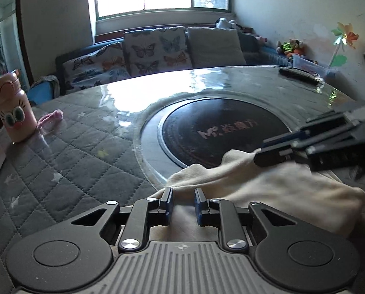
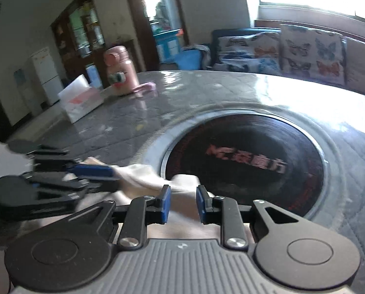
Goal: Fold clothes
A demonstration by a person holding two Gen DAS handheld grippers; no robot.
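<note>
Cream cloth [image 1: 268, 191] lay bunched at the near edge of the round desk [image 1: 72, 161], its far corner lapping onto the dark glass disc [image 1: 221, 129] set in the middle. We had both claws on it. Our left claw [image 1: 183, 205] stood with its blue pads narrowly apart, and the cloth ran up between them; from its own camera we could not tell whether the pads truly pinched the fabric or only straddled it. Our right claw [image 2: 181, 204] looked the same in its view, jaws narrowly parted with pale fabric filling the gap, and again the grip itself was not clear to us. In the left view the right claw reached in from the side with its tips against the far fold of the cloth. We judged that we were at the start of a fold, gathering one edge of the garment with both claws side by side. The next move, as we read it, called for a firm hold on both corners, a lift clear of the desk, and a spread so the cloth hung flat before laying it over. A pink bottle [image 1: 10, 107] stood well apart at the far left, out of the way.
</note>
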